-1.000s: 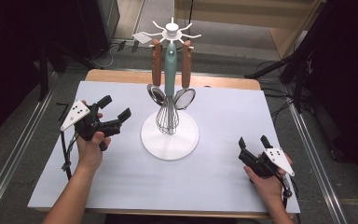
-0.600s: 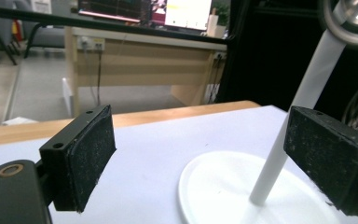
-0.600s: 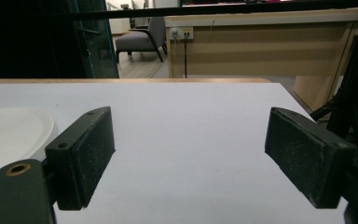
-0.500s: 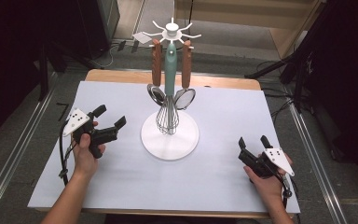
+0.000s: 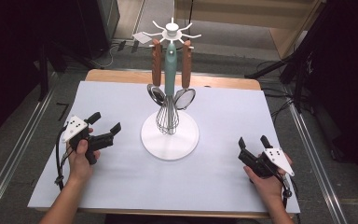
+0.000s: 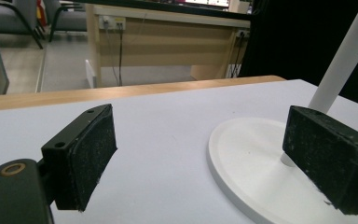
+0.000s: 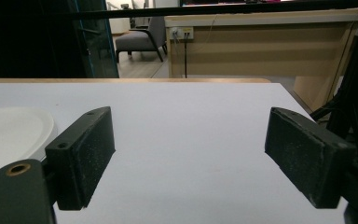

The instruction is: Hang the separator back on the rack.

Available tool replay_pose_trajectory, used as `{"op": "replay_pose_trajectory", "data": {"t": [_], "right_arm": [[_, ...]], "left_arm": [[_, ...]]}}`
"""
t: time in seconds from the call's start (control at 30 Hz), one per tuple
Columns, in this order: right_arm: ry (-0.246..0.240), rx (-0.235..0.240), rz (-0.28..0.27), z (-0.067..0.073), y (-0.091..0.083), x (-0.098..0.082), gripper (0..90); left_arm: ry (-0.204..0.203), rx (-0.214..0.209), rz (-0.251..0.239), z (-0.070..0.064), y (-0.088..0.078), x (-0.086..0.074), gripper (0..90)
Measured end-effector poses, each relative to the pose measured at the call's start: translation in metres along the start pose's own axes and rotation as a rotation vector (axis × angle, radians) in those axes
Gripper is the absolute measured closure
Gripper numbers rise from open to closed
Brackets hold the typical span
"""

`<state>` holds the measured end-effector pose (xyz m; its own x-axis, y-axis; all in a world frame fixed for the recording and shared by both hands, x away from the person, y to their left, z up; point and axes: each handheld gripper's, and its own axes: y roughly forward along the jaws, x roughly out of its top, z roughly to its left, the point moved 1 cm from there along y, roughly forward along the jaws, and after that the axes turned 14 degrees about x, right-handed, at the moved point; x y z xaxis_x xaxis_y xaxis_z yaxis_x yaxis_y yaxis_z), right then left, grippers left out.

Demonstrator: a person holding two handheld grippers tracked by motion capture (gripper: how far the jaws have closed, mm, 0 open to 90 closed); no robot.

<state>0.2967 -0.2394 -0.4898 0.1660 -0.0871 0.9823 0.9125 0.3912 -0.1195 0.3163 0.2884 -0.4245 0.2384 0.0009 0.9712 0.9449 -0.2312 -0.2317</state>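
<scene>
While both hands rest low at the near edge of the tabletop (image 5: 121,196), the right gripper (image 5: 252,147) sits at about four o'clock, fingers released and empty, aimed away across bare white. Nearer the work, the left gripper (image 5: 106,123) at eight o'clock also has its fingers spread on nothing, pointing toward three o'clock at the stand (image 5: 169,140). At centre, the whisk (image 5: 168,114) hangs upright from the stand's top, long axis vertical, flanked by two wooden-handled utensils. I'd judge the left gripper the closer one for a reach.
</scene>
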Motion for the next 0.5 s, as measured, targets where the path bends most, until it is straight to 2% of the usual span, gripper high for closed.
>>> {"op": "replay_pose_trajectory", "data": {"t": [0.13,0.23,0.43,0.5], "right_arm": [[0.0,0.0,0.0,0.0,0.0,0.0,16.3],[0.001,0.0,0.0,0.0,0.0,0.0,16.3],[0.0,0.001,-0.001,0.0,0.0,0.0,16.3],[0.002,0.002,0.0,0.0,0.0,0.0,16.4]], "left_arm": [[-0.004,0.016,0.005,0.002,-0.002,-0.003,10.4],[0.01,0.024,0.02,0.005,-0.004,-0.006,10.4],[-0.01,0.038,0.027,0.012,-0.01,-0.012,10.3],[-0.018,0.055,0.037,0.017,-0.013,-0.016,10.4]]}}
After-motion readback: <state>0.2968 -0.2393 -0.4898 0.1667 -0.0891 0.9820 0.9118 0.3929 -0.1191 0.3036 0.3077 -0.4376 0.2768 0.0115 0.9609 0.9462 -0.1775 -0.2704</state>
